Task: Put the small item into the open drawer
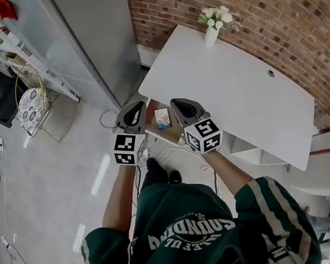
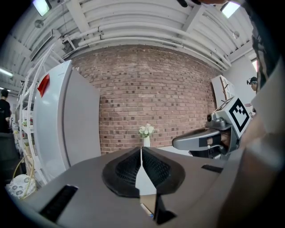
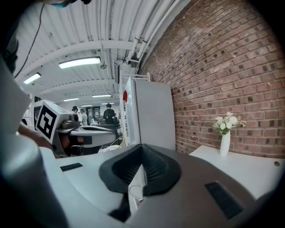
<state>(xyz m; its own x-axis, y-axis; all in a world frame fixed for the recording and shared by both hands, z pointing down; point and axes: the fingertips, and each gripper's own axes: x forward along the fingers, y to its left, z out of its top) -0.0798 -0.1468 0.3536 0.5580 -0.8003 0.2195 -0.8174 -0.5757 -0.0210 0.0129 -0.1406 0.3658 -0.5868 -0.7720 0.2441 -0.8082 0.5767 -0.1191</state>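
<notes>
Both empty | left tool [image 1: 140,107] jaws together | right tool [image 1: 176,103] jaws together | small box [image 1: 162,118] in drawer [image 1: 174,135]

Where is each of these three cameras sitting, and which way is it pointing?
Head view: on the person's head, facing steeply down at the white table; shows the green shirt, forearms, left gripper and right gripper.
Left gripper view: rides the left gripper, looking along its shut jaws at the brick wall; right gripper at right.
Right gripper view: rides the right gripper, facing the white fridge; left gripper at left.
Shared: all three show the vase of flowers.
</notes>
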